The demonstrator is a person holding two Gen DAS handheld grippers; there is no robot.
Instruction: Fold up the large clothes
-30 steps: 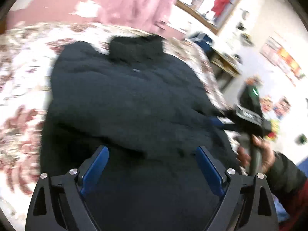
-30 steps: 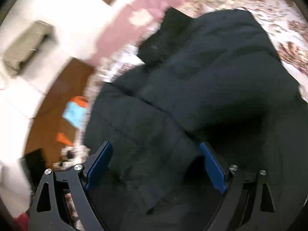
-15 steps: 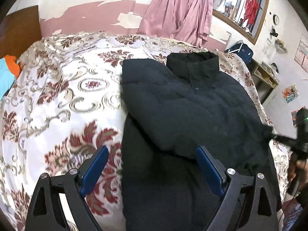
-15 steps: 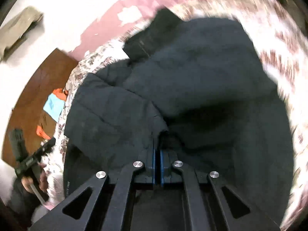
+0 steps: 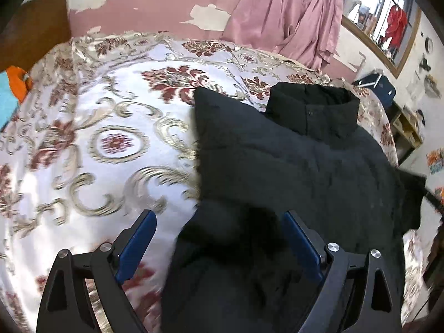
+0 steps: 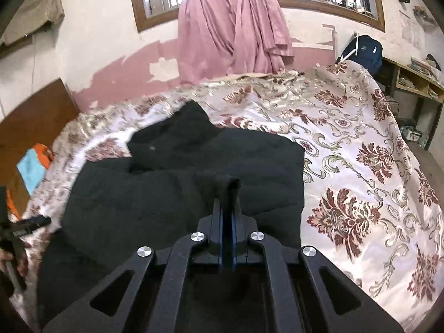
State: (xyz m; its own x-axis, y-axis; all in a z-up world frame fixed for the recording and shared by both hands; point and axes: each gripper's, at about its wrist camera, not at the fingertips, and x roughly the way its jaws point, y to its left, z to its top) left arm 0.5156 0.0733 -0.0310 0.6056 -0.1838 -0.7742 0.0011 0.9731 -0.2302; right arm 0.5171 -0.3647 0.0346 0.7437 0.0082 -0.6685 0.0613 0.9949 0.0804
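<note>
A large black padded jacket (image 5: 305, 166) lies on a floral bedspread (image 5: 97, 138), collar (image 5: 313, 111) toward the far wall. My left gripper (image 5: 219, 238) is open and empty above the jacket's left lower edge. In the right wrist view the jacket (image 6: 166, 183) fills the middle, and my right gripper (image 6: 226, 208) is shut on a pinched fold of its black fabric (image 6: 229, 188), held up off the rest. The left gripper shows faintly at the left edge of the right wrist view (image 6: 25, 224).
The bedspread (image 6: 360, 166) stretches bare to the right of the jacket. Pink curtains (image 6: 230, 27) hang on the far wall under a window. A blue backpack (image 6: 363, 50) and wooden shelves (image 6: 416, 77) stand at the right. Orange and blue cloth (image 5: 11, 88) lies at the left.
My right gripper closed on a fold of the jacket and lifted it. My left gripper shifted left, so more bare bedspread shows.
</note>
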